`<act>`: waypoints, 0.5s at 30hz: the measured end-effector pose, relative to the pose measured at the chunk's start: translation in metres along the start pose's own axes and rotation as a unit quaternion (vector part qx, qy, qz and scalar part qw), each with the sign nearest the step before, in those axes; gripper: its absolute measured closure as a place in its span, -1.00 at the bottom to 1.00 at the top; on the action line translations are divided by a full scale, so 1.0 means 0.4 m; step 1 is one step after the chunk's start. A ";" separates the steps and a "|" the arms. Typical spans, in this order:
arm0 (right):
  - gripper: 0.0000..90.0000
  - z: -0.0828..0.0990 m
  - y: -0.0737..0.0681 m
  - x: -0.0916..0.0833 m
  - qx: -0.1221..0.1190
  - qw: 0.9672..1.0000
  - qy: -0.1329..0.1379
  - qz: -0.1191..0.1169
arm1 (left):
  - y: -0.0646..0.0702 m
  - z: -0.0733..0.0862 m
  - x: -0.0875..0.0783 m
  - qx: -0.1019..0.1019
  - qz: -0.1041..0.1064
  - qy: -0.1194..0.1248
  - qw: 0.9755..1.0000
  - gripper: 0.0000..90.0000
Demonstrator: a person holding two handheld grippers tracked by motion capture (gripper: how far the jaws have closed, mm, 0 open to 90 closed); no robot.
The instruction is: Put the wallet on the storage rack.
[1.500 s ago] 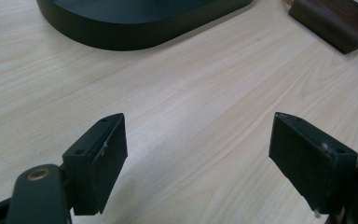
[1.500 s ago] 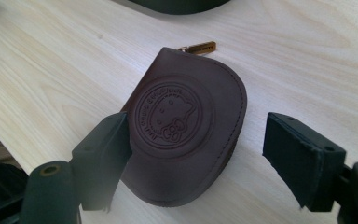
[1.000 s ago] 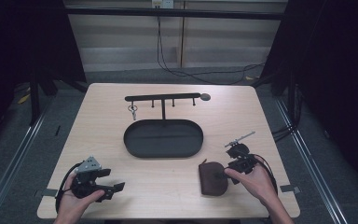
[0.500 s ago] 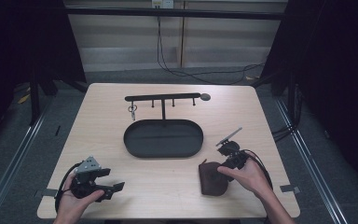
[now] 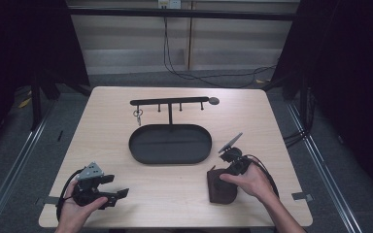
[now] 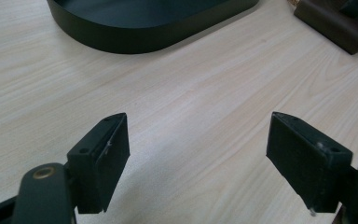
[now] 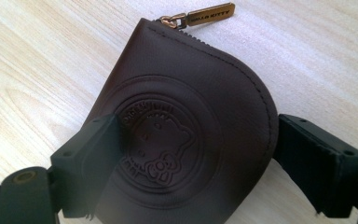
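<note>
I am lining up my right gripper point(image 7: 193, 154) on the brown pouch point(image 7: 186, 130) lying on the desk point(image 5: 175, 194), jaws spread astride it, ungripped; next I must squeeze them shut.

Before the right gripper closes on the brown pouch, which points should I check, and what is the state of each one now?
1. Pouch lies between the jaws of the right gripper: ok, one jaw stands at each side of it.
2. Jaws are open wide enough: ok, though whether they already touch the leather, cannot tell.
3. Zipper pull is out of the jaws' path: ok, it lies on the wood at the far end.
4. Pouch lies flat on the table: ok.
5. Left gripper is out of the way: ok, open over bare wood near the front left corner.
6. Oval tray is free to receive something: ok, nothing shows inside it.
</note>
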State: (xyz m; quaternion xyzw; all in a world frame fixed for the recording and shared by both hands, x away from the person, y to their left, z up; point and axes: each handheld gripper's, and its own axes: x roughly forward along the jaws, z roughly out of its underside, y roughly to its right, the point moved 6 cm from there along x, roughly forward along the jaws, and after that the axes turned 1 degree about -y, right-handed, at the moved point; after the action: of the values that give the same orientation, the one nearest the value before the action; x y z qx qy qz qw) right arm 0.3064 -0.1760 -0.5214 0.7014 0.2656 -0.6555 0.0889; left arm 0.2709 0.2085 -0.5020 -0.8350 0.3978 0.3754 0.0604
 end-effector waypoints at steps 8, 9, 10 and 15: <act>-0.53 -0.003 -0.005 -0.002 -0.002 1.000 -0.007 -0.011 | 0.003 0.000 0.004 0.003 0.001 -0.004 1.000 -0.53; -0.51 -0.004 -0.003 -0.002 -0.002 1.000 -0.009 -0.015 | 0.002 0.000 0.004 0.003 0.001 -0.003 1.000 -0.53; -0.50 -0.004 -0.002 -0.002 -0.001 1.000 -0.009 -0.017 | 0.002 0.000 0.004 0.002 0.001 -0.003 1.000 -0.53; -0.38 -0.004 0.002 -0.007 0.009 1.000 -0.009 -0.019 | 0.002 0.001 0.003 0.001 0.002 -0.004 1.000 -0.53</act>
State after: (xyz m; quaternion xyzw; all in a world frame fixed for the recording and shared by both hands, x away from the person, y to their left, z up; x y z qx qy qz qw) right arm 0.3083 -0.1767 -0.5185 0.6912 0.2725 -0.6653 0.0727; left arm 0.2706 0.2076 -0.5030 -0.8327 0.3992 0.3787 0.0626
